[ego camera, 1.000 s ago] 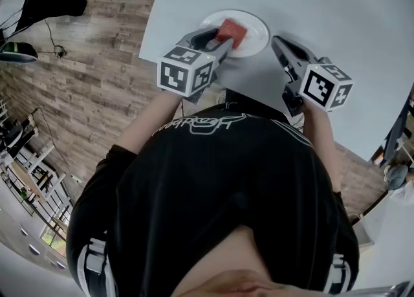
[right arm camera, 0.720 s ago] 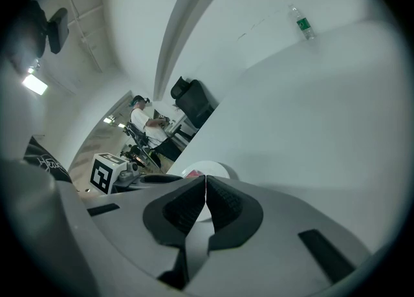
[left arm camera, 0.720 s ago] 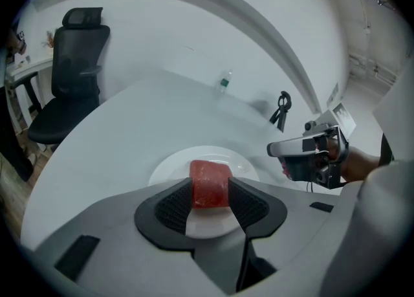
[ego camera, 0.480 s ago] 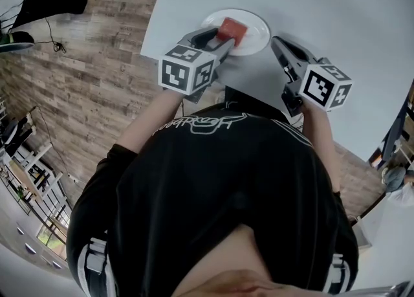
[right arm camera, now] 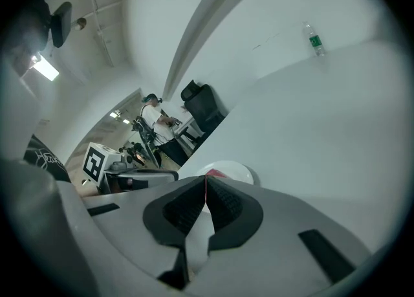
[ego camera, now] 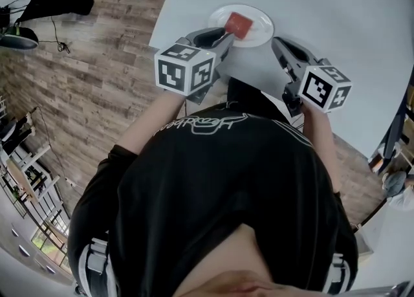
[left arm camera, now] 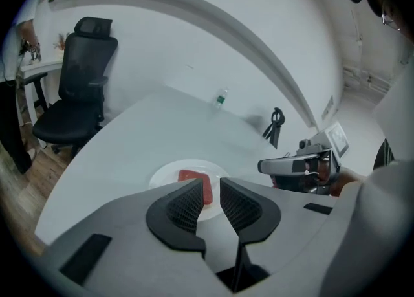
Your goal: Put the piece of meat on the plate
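White table (ego camera: 336,11), white plate (ego camera: 264,33) near its edge, piece of meat (ego camera: 239,25) lying flat on the plate, so the placing looks done. Left claw (left arm camera: 211,184) is just short of the plate. Its jaws are a narrow gap apart and have just been closing, nothing between them; the meat shows beyond the gap, untouched. Right claw (right arm camera: 206,184) has its tips together, empty, beside the plate. Step reads as after-release. Next move probably only calls for taking both claws clear without nudging the plate.
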### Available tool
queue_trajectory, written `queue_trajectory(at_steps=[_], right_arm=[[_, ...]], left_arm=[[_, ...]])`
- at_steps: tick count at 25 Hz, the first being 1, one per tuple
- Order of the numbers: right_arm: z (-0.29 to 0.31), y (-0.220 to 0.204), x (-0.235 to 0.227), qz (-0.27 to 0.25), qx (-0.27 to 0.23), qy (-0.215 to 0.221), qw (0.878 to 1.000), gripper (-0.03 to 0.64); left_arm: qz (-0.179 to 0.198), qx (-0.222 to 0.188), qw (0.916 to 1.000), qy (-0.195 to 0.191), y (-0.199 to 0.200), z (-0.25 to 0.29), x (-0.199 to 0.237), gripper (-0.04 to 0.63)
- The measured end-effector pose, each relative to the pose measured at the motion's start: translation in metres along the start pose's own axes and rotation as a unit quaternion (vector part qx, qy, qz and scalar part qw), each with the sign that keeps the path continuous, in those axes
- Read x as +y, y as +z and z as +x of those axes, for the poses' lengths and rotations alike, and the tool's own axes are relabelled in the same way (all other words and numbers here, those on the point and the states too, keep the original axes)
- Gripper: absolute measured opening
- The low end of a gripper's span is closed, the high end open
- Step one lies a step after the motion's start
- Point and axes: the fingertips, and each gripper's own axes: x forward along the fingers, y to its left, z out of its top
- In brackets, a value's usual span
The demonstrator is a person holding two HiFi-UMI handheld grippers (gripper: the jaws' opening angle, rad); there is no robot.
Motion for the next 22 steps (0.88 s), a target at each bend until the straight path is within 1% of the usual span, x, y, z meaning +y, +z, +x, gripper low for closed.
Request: queue_trajectory(at_steps=[1,3,4,7,12,16,20,22], right_arm=[[-0.004,-0.002,0.007,-0.004,-0.005,0.0,1.0,0.01],[-0.012,-0.006,0.023,-0.015,-0.015,0.001,1.0,0.01],[-0.016,-0.008,0.032,-0.02,-0.02,0.001,1.0,0.011],[-0.03,-0.014,0.06,-0.037,-0.034,0.003,0.999,0.009],[-0.056,-0.019,0.108,-0.064,-0.069,0.011,0.995,0.01],[-0.078,-0.021,0.15,-0.087,-0.09,0.028,0.992,0.011],[-0.1,-0.025,0.172,-0.091,-0.113,0.031,0.989,0.011],[-0.107,-0.029,0.179,-0.094,-0.116,0.033,0.988,0.011]], left_arm=[[0.001,-0.009,1.0,-0.003,0.001,-0.009,-0.005,0.077],[-0.001,-0.029,0.9995,-0.011,0.002,-0.029,-0.014,0.017],[-0.003,-0.039,0.9991,-0.019,0.001,-0.039,-0.02,0.011],[-0.004,-0.063,0.9971,-0.042,-0.002,-0.07,-0.04,0.009],[0.011,-0.091,0.9929,-0.075,-0.013,-0.117,-0.07,0.008],[0.021,-0.118,0.9884,-0.094,-0.018,-0.154,-0.091,0.008],[0.025,-0.14,0.984,-0.107,-0.022,-0.184,-0.111,0.008],[0.027,-0.149,0.9823,-0.11,-0.026,-0.195,-0.121,0.008]])
